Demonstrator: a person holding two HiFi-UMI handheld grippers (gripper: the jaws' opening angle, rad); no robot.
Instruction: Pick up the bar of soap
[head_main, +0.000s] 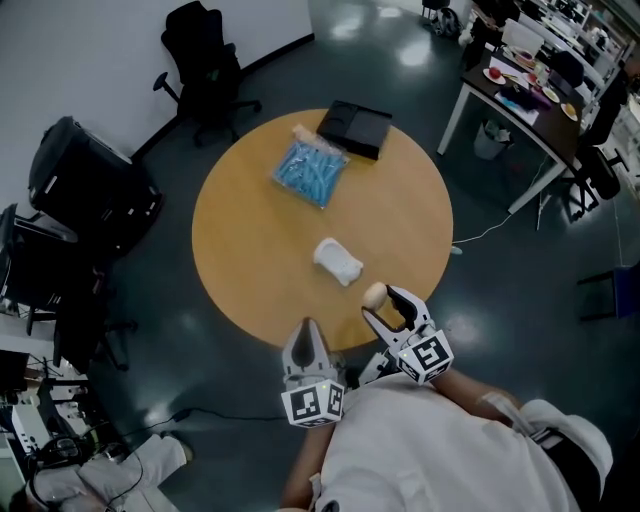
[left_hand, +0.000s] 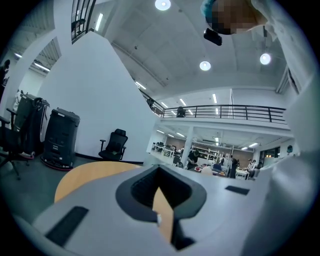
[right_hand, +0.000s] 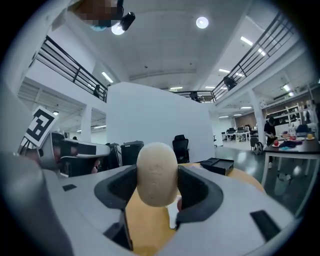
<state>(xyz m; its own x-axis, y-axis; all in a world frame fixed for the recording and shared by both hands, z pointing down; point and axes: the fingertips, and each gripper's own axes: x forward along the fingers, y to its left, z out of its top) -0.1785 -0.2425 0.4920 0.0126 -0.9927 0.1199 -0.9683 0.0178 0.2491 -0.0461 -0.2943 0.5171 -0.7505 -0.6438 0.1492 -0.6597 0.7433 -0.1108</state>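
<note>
Two grippers hang over the near edge of the round wooden table. Our right gripper is clamped on the beige oval bar of soap, which we judge is raised off the tabletop. Our left gripper is closed on nothing, idle, out of the way. A white crumpled bundle, perhaps cloth, lies just beyond.

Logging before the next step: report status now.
Right gripper shut on bar of soap, at the near edge of the table. Left gripper shut, empty. Nothing in the way.
</note>
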